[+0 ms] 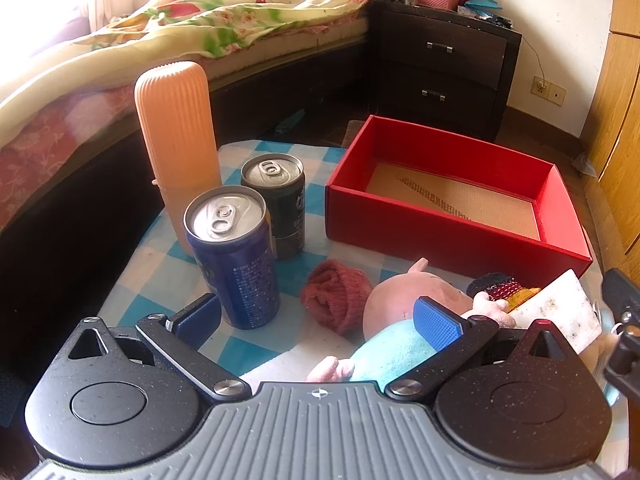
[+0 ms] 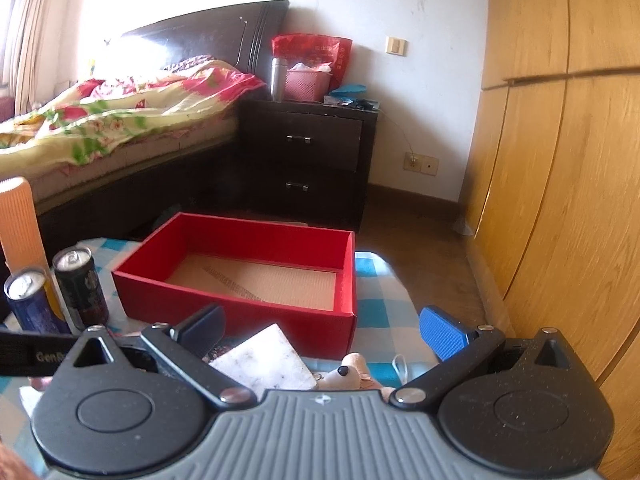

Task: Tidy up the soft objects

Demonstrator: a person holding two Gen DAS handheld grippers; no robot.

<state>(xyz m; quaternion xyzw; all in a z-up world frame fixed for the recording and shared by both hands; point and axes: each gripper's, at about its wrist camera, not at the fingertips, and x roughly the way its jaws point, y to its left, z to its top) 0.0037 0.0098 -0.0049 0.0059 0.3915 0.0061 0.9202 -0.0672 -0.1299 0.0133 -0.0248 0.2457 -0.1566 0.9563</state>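
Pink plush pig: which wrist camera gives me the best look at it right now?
The left wrist view. The pink plush pig lies just ahead of the open left gripper, head and blue body visible beside the rolled red sock. The right wrist view does not clearly show it; only the sponge and another small plush toy appear.

This is a home bedroom: a bed with a floral quilt and dark headboard, a two-drawer nightstand holding a pink basket, and wooden wardrobe doors.
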